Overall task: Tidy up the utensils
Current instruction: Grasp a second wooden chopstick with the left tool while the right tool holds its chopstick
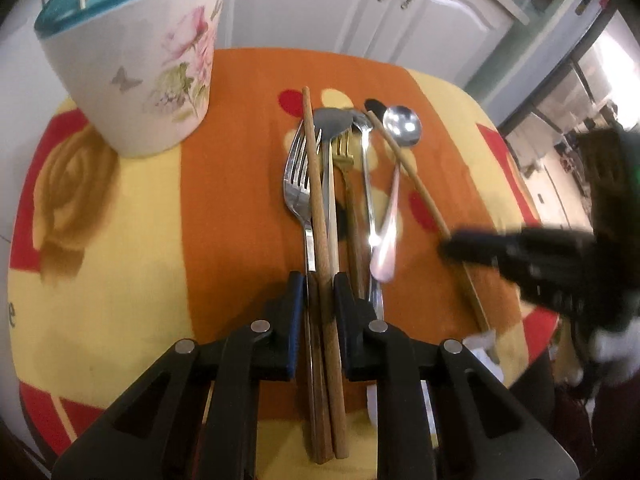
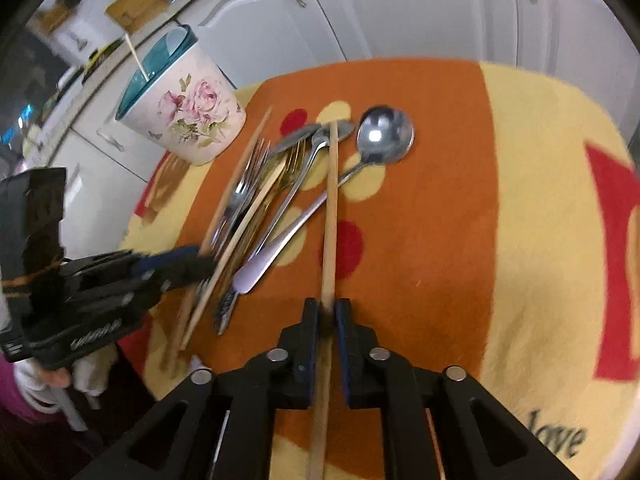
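Note:
A pile of utensils lies on an orange and yellow cloth: a silver fork (image 1: 298, 176), a gold fork (image 1: 345, 152), a round spoon (image 1: 402, 125) with a pale handle, a spatula and wooden chopsticks. My left gripper (image 1: 318, 280) is shut on a brown chopstick (image 1: 316, 184) that lies over the pile. My right gripper (image 2: 328, 304) is shut on a pale chopstick (image 2: 332, 200); it shows blurred in the left wrist view (image 1: 452, 246). A floral cup (image 1: 132, 64) with a teal inside stands at the back left and holds one stick (image 2: 136, 58).
White cabinet doors (image 1: 360, 4) stand behind the table. The cloth-covered table (image 2: 540, 200) ends close behind the cup and at the right. The left gripper (image 2: 200, 266) shows at the left of the right wrist view.

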`<move>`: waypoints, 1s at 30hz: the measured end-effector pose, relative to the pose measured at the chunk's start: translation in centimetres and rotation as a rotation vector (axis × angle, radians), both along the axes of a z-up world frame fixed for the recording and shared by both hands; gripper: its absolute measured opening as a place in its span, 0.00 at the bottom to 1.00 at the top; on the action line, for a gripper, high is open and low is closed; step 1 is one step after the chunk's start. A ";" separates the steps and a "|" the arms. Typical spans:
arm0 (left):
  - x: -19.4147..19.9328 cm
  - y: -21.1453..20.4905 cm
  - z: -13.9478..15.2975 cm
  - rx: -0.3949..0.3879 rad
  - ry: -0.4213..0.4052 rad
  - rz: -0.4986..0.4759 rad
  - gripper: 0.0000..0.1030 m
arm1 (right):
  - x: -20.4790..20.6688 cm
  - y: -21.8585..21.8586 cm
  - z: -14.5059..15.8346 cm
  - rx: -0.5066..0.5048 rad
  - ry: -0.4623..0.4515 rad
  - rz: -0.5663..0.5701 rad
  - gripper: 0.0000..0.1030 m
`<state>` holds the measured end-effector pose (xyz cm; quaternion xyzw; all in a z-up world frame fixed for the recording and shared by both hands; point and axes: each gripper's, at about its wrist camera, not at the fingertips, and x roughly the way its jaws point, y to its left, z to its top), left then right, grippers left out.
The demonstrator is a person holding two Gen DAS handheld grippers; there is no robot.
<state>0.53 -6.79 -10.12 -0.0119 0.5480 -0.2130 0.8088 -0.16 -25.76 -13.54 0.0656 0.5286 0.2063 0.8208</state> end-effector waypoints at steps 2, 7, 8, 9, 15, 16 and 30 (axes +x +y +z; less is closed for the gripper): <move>0.2 0.3 0.7 -0.008 -0.026 0.013 0.14 | 0.8 0.0 0.6 -0.007 -0.020 -0.019 0.23; 1.8 0.6 2.0 -0.024 -0.073 0.047 0.15 | 3.0 0.9 1.3 -0.026 -0.059 -0.012 0.23; 2.3 0.5 2.1 -0.022 -0.076 0.054 0.15 | 3.4 0.8 1.5 -0.033 -0.061 -0.010 0.23; 2.8 0.4 2.1 -0.020 -0.075 0.058 0.15 | 3.9 1.0 1.3 -0.049 -0.064 -0.011 0.23; 5.4 -1.0 1.2 0.002 -0.071 0.049 0.15 | 5.8 1.0 0.5 -0.047 -0.056 -0.015 0.23; 5.6 -1.1 1.0 0.011 -0.066 0.045 0.15 | 6.0 1.0 0.5 -0.040 -0.060 -0.011 0.22; 4.5 0.9 5.3 -0.116 -0.098 0.030 0.05 | 3.7 -1.4 4.8 0.141 -0.132 -0.015 0.06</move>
